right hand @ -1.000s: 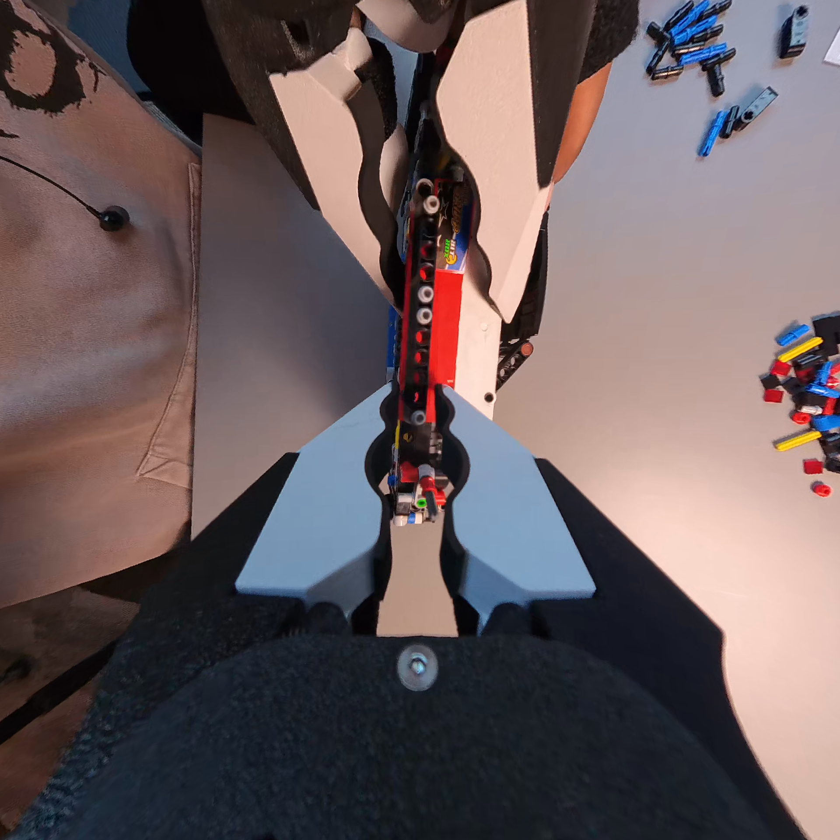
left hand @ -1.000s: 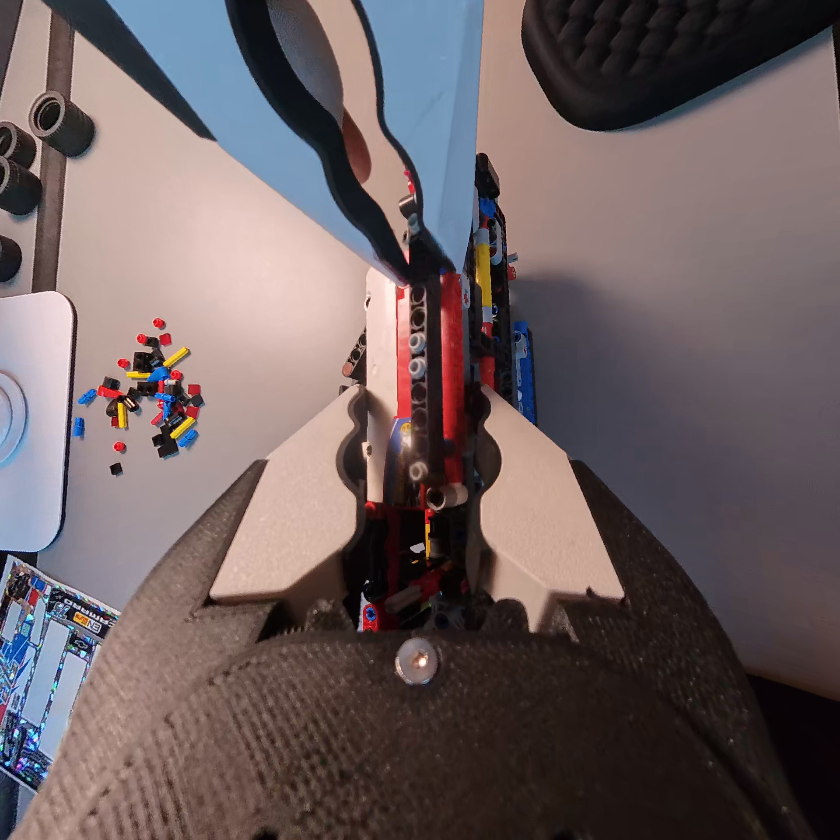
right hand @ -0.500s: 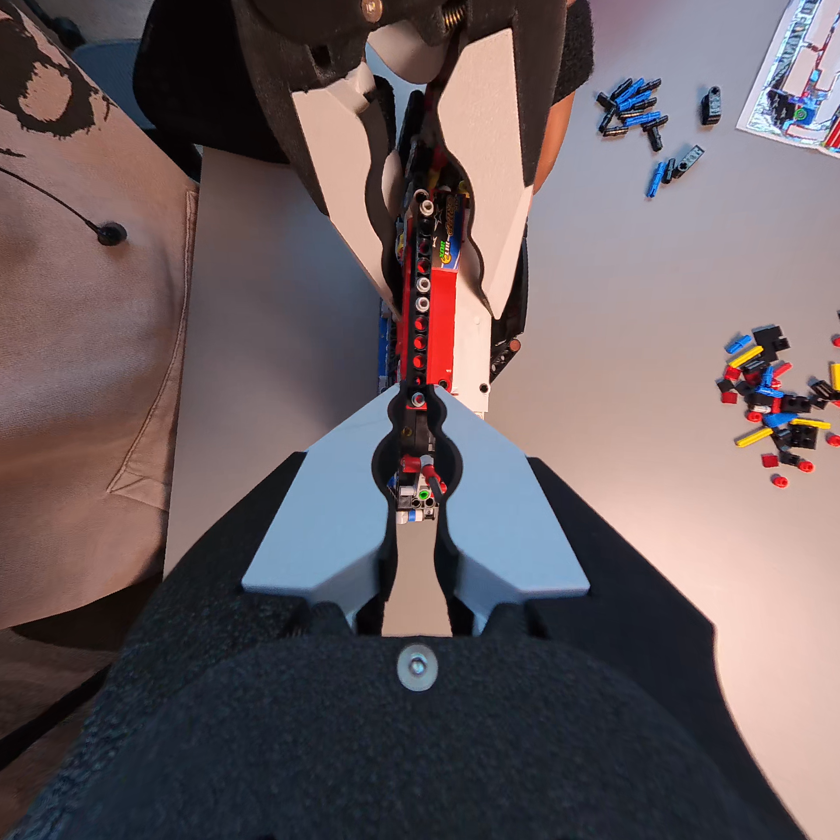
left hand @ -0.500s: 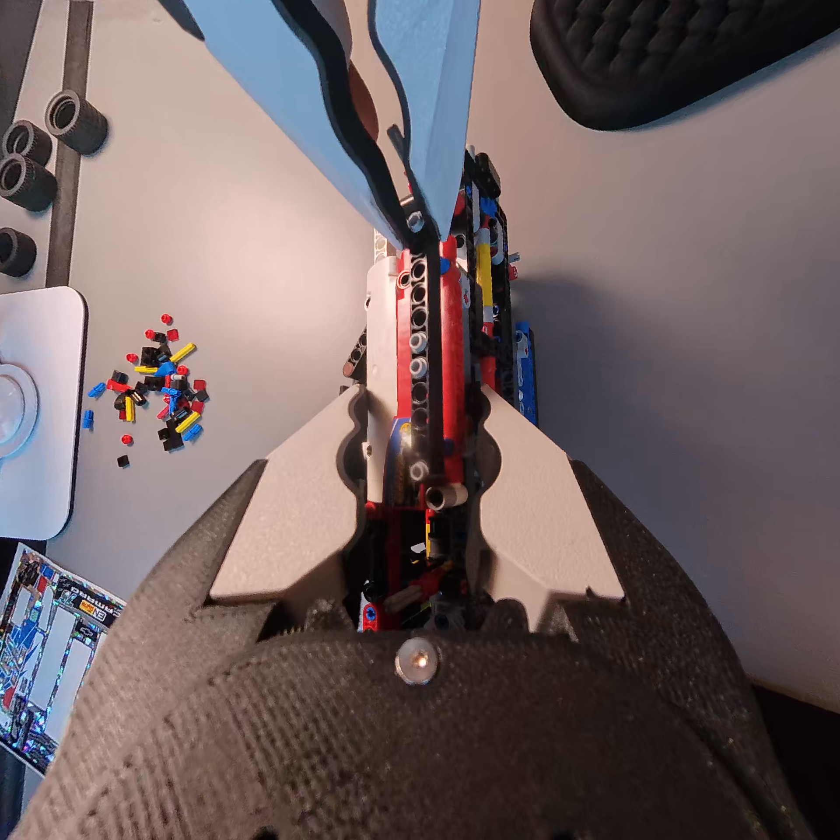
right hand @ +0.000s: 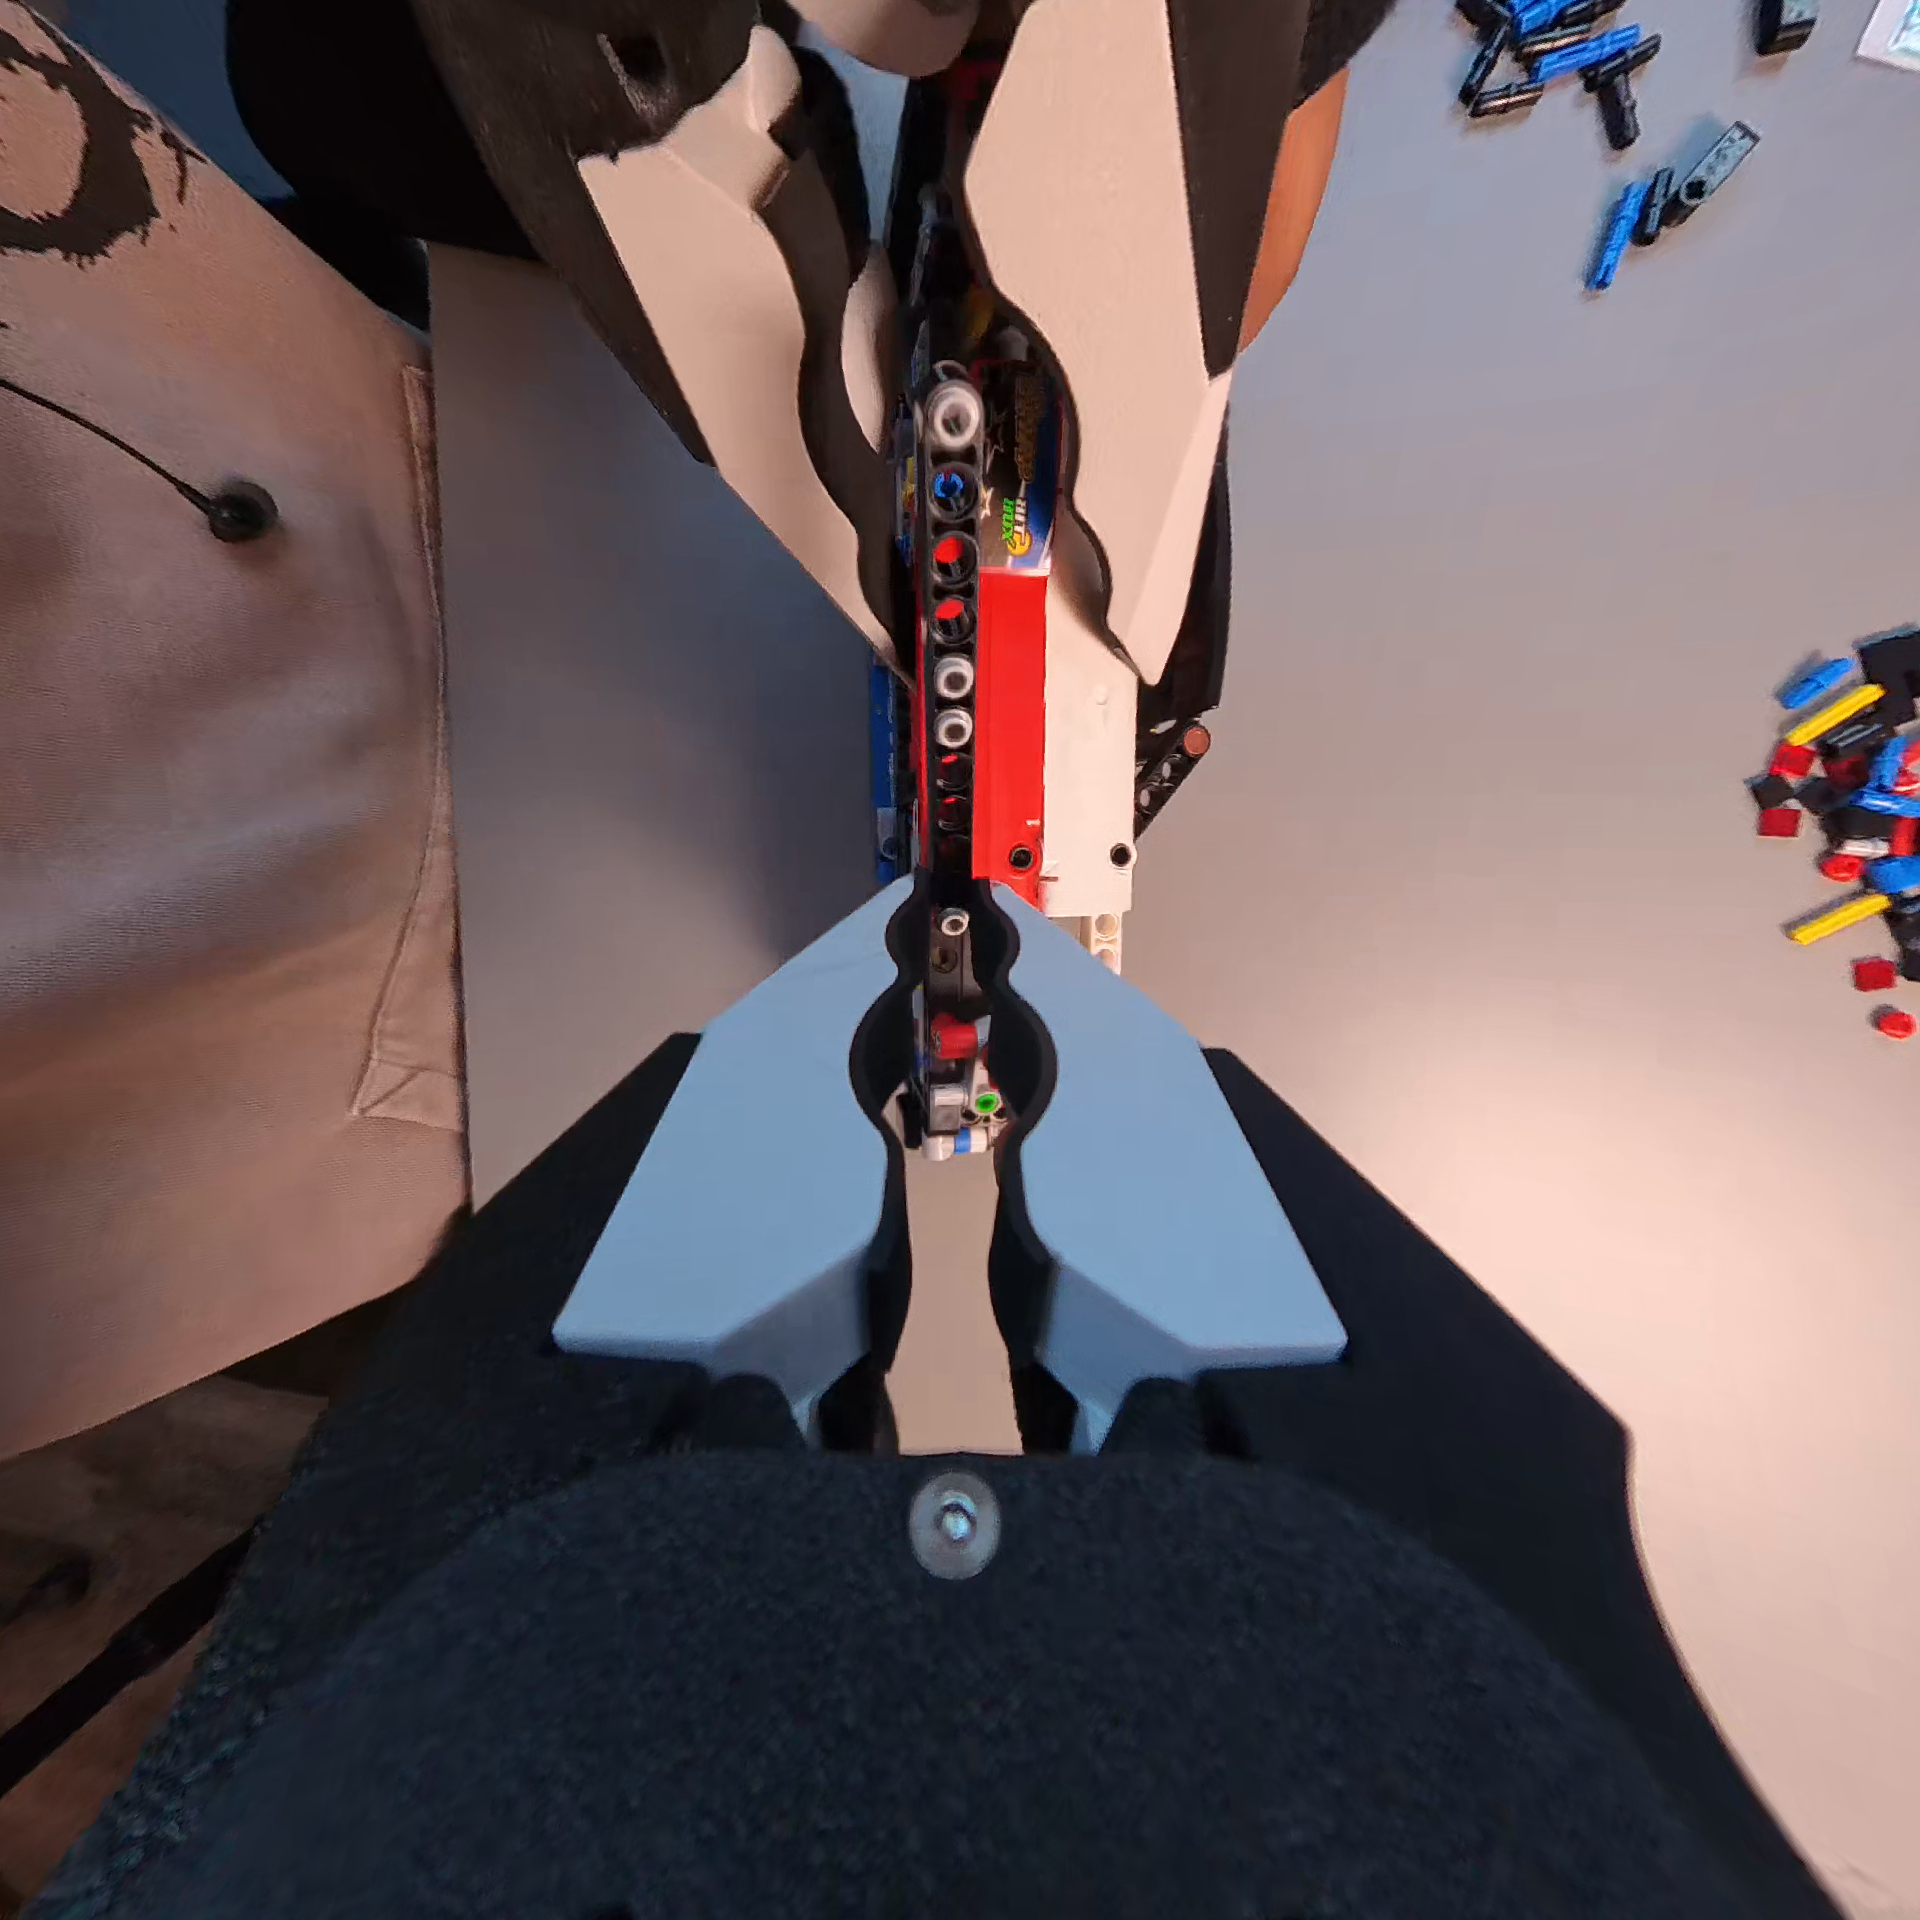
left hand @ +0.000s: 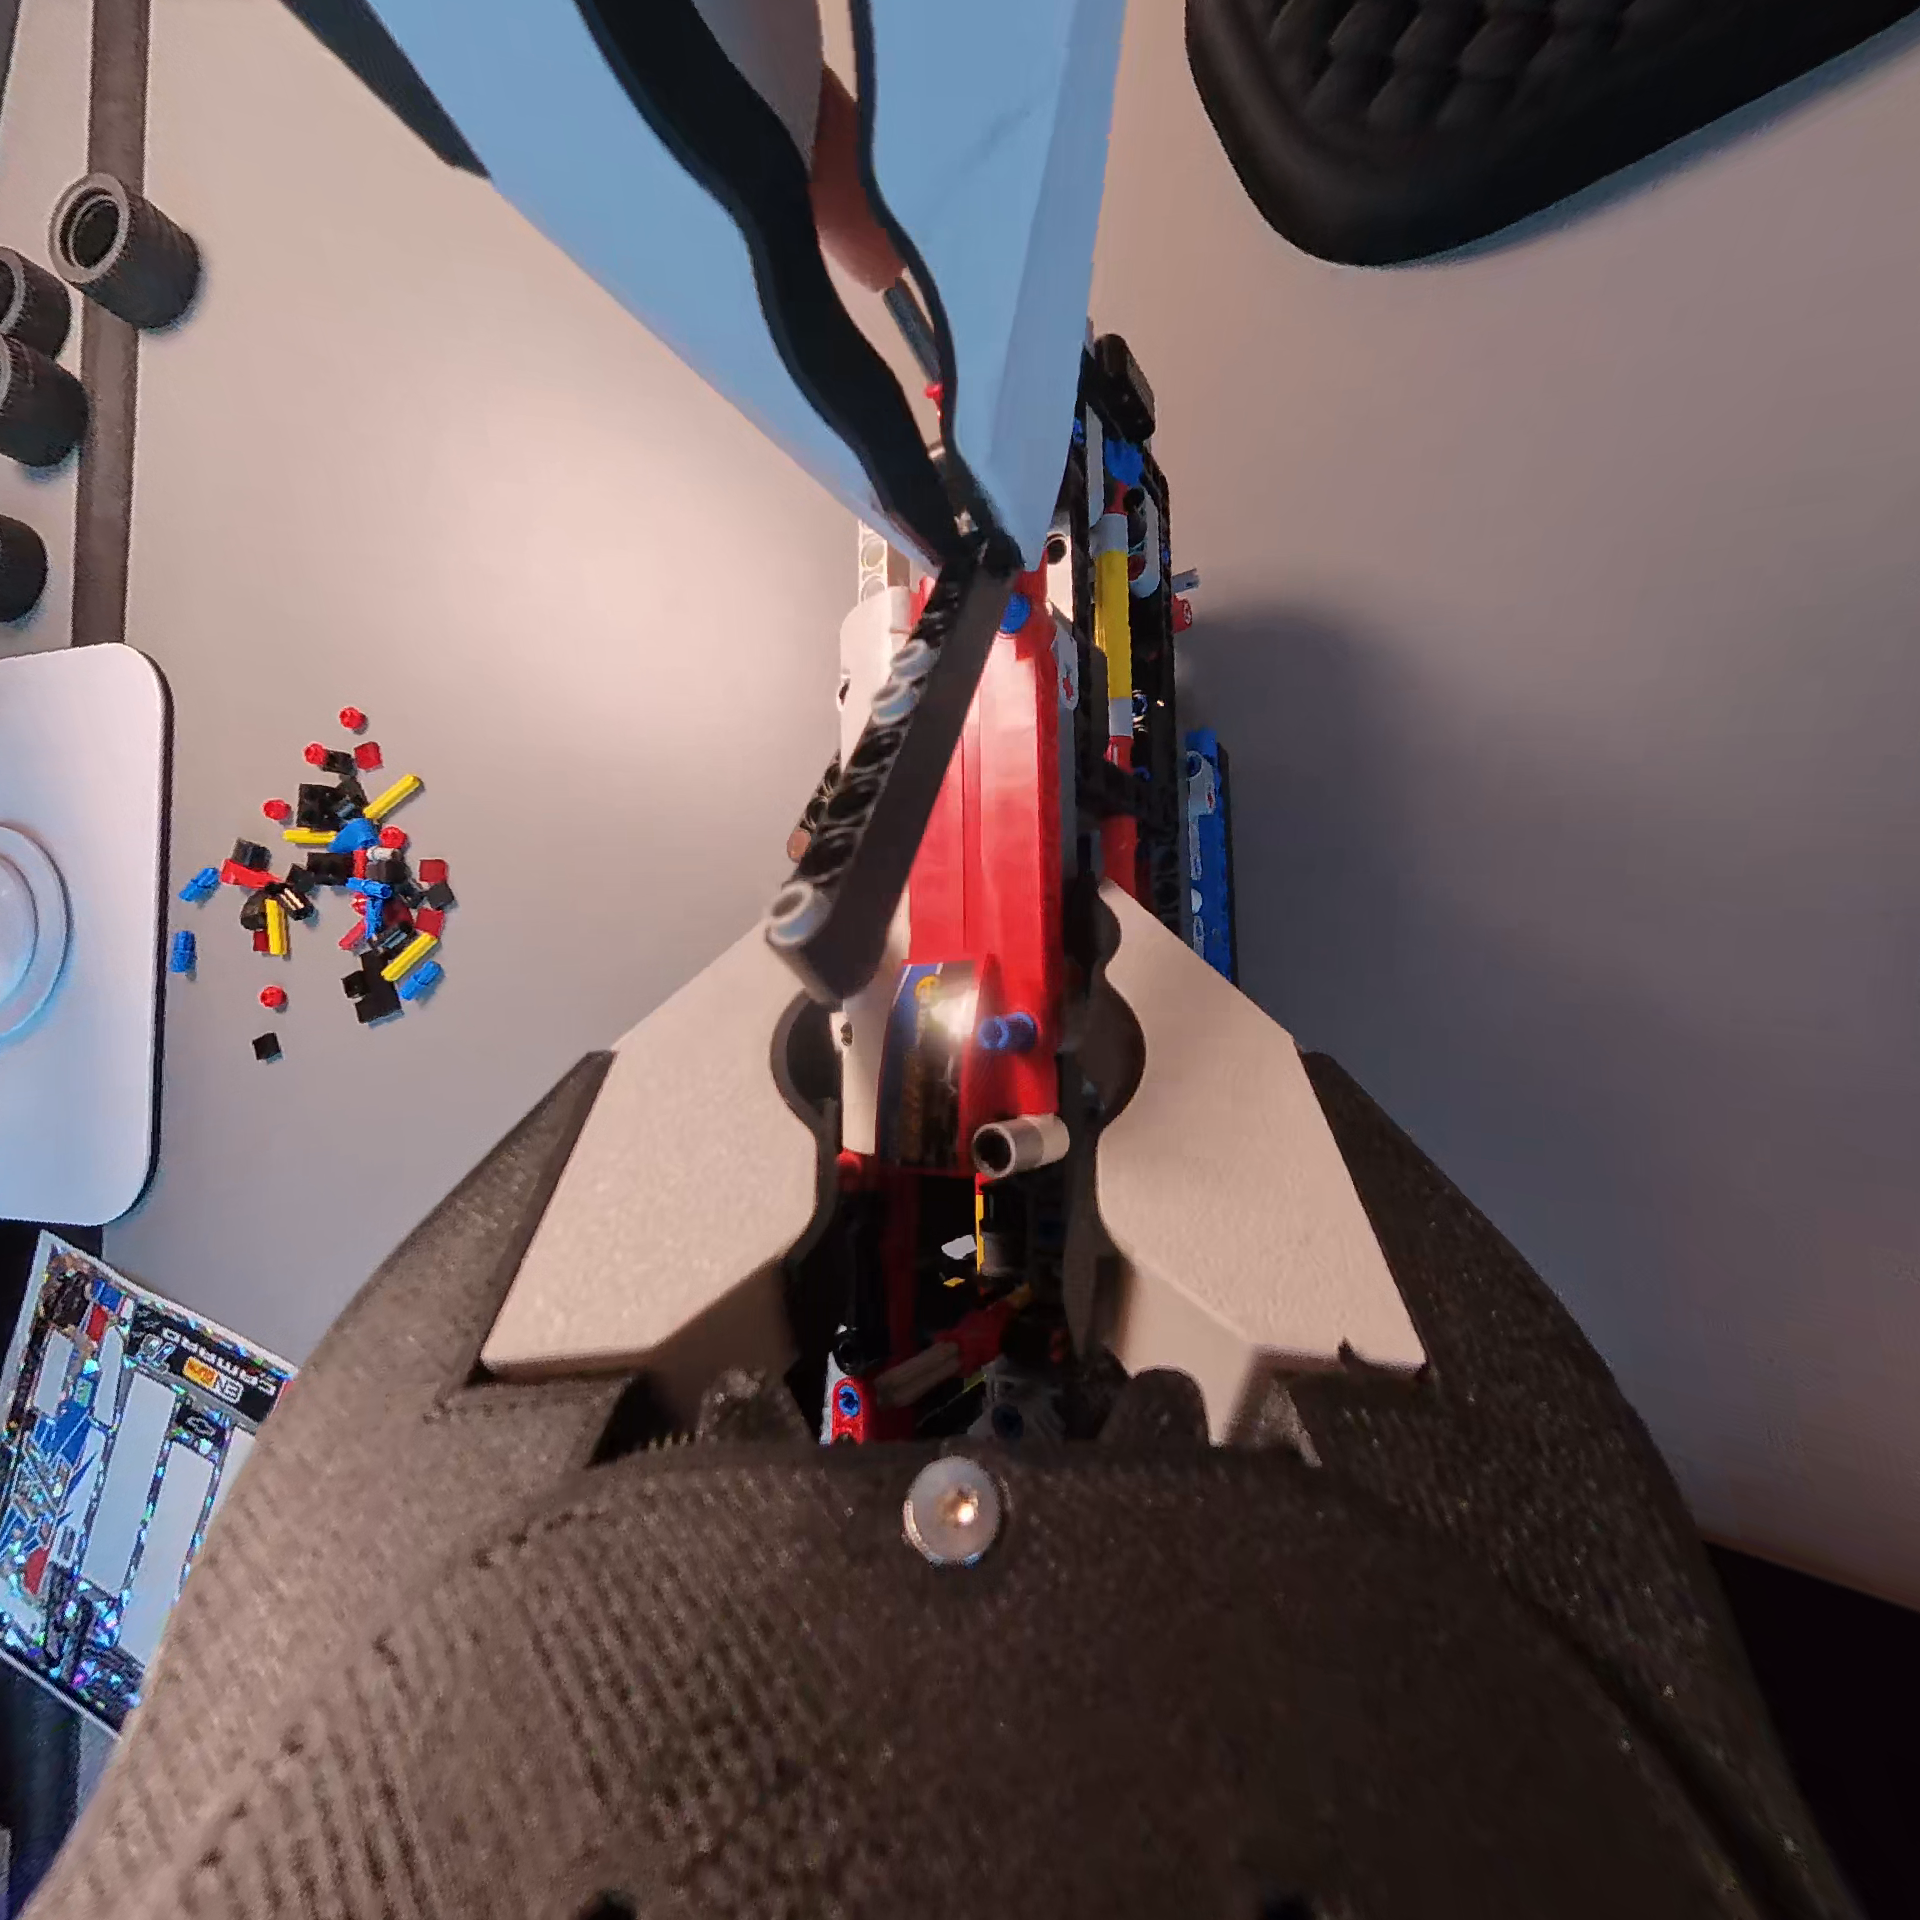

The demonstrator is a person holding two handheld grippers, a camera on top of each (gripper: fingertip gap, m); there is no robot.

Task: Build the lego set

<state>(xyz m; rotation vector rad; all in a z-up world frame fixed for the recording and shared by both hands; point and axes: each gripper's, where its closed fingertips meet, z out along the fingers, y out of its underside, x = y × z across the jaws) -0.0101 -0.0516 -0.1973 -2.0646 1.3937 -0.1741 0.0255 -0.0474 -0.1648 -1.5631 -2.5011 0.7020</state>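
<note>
Clamping my left gripper [left hand: 961,1039] on the lego model [left hand: 997,831] to steady it above the table [left hand: 1558,935], my right gripper [right hand: 951,935] pinches the black beam [right hand: 951,644] for seating.

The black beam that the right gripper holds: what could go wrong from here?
1. The black beam stands tilted off the red model, gripped only at its far end by the right gripper; it may twist or slip.
2. Its grey pins may miss their holes if pressed askew.
3. Hard pressing could shift the model in the left gripper.
</note>
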